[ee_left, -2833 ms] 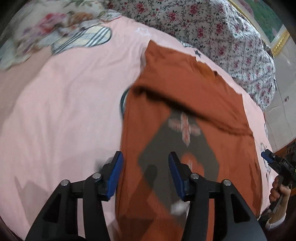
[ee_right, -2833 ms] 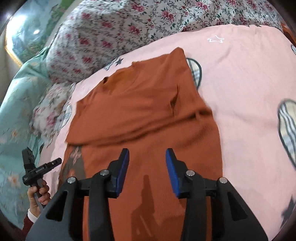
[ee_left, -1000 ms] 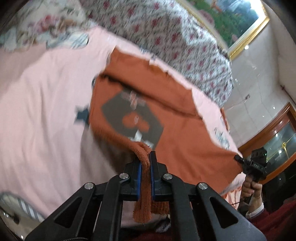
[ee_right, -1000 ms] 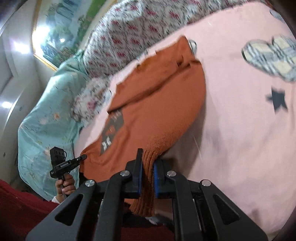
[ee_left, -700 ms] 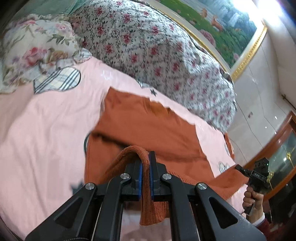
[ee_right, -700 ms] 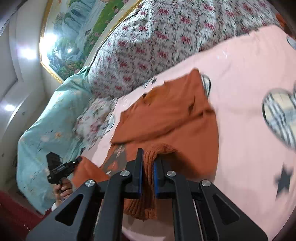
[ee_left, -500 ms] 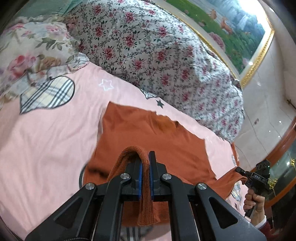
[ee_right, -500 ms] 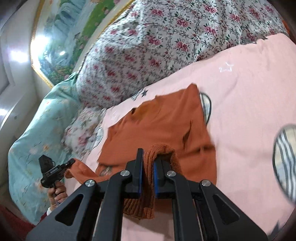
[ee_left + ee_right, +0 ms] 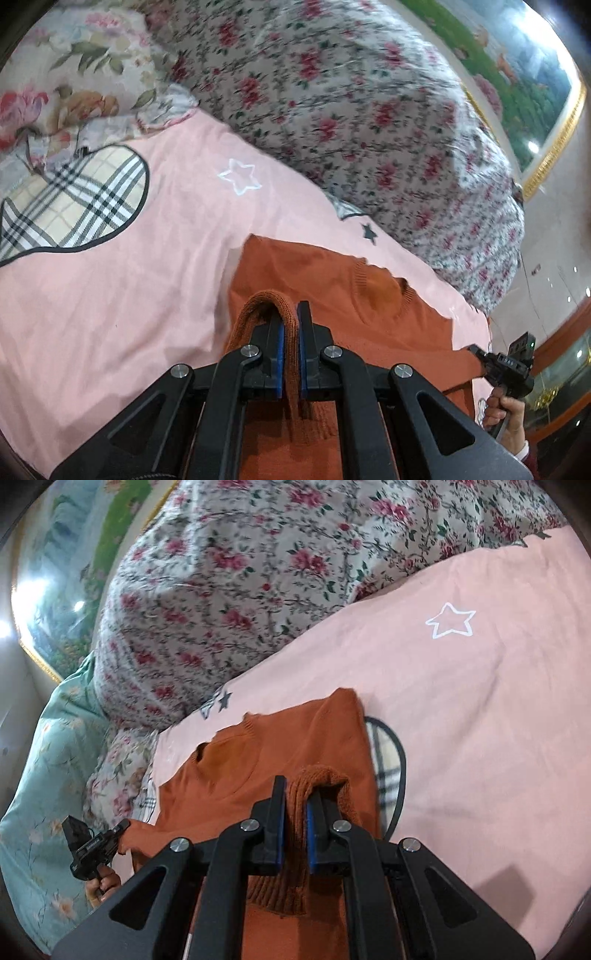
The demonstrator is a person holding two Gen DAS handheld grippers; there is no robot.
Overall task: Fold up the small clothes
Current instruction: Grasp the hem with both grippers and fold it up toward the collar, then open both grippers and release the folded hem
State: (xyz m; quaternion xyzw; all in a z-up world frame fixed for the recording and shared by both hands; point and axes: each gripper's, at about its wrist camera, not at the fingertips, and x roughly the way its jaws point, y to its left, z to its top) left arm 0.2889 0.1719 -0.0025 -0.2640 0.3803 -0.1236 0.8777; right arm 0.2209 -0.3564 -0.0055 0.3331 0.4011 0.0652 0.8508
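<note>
Orange knit sweater [image 9: 332, 295] spread on pink bedsheet [image 9: 129, 288], neck end toward the floral quilt [image 9: 351, 110] at the head of the bed.

Left gripper [image 9: 290, 354] clamped tight on the ribbed hem, knit looped up over the jaws and hanging down between them. Right gripper [image 9: 294, 827] likewise pinched shut on the ribbed hem at the other bottom corner. One gripper per corner: probably to carry the hem level, so the fold line lands straight across the body.

Both hem corners raised above the sweater and held over its upper half, close to the collar [image 9: 236, 738]. Looks like a bottom-to-top fold in hand, hem being brought toward the shoulders to halve the length. Not yet laid down.

Shoulders and collar flat on the sheet, acting as the anchor while the lower half doubles over. From the left camera, right gripper seen off to the side with cloth stretched to it; cloth taut between the two grips.

Plaid heart patch [image 9: 66, 206] and star prints on the sheet beside the sweater, partly covered on the right side. Framed painting [image 9: 517, 74] on the wall behind.
</note>
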